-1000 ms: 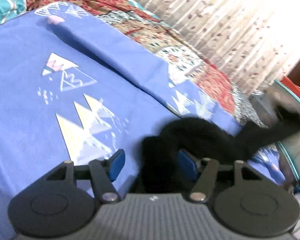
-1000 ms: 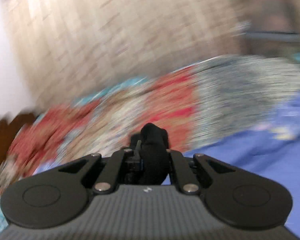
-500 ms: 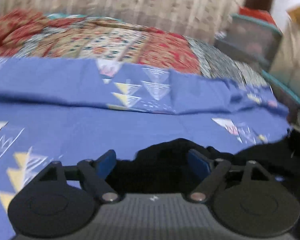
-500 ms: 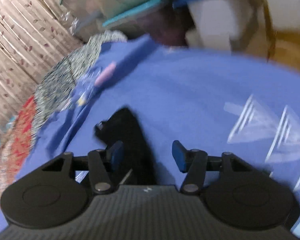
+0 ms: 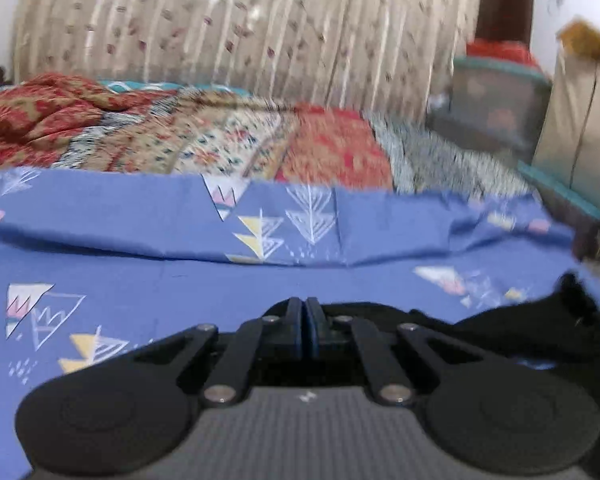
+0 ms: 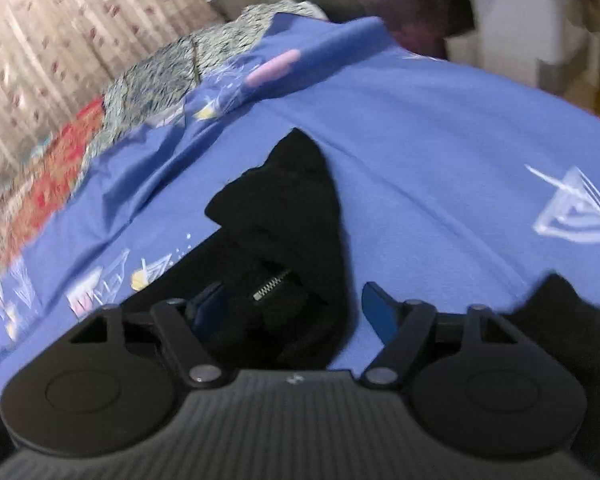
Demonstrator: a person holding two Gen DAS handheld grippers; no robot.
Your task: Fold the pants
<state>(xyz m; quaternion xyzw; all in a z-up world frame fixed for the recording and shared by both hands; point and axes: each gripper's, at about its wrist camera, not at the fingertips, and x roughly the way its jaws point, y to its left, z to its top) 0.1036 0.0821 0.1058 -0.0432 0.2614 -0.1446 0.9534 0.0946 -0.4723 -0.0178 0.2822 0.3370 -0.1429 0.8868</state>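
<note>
Left gripper (image 5: 305, 330): jaws, spread a moment ago, now pressed together, black pants (image 5: 512, 326) just beyond them. Right gripper (image 6: 296, 306): jaws now spread, pants (image 6: 288, 216) released onto the blue bedsheet (image 6: 440, 152) between them, unfolded.

Left wrist view low over the blue sheet (image 5: 148, 280), facing the curtain (image 5: 236, 28), right wrist view close above the black pants (image 6: 296, 208), angled down, both sharing sheet, pants, patterned quilt (image 5: 204, 140).
</note>
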